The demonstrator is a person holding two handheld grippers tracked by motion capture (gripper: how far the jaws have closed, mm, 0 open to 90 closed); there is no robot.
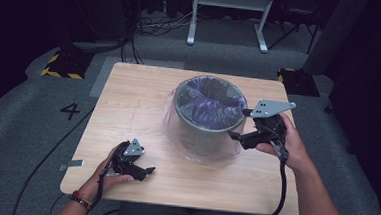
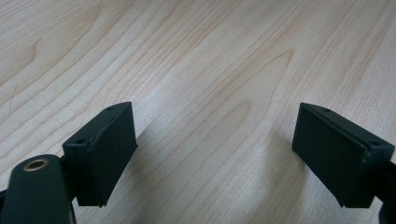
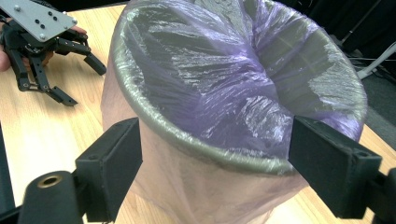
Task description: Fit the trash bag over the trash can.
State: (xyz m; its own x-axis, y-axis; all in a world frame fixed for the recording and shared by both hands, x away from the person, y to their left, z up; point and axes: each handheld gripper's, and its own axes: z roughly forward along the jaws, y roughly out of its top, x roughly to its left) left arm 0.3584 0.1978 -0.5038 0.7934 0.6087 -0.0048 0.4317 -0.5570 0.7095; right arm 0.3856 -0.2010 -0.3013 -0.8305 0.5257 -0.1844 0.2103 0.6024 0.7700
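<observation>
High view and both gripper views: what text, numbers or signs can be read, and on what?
"4": dark figure on the grey floor left of the table.
No readable text on the bin, its bag, or either gripper.

Black two-jaw grippers, grey screwed plates, black cables, beaded wristband [image 1: 79, 199].

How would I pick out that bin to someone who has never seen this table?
Find the pale wooden table. Near its middle stands a round grey bin, lined with a thin purple bag whose edge is folded over the rim and hangs down the outside. It is the one tall thing there, close beside the right tool.
</observation>
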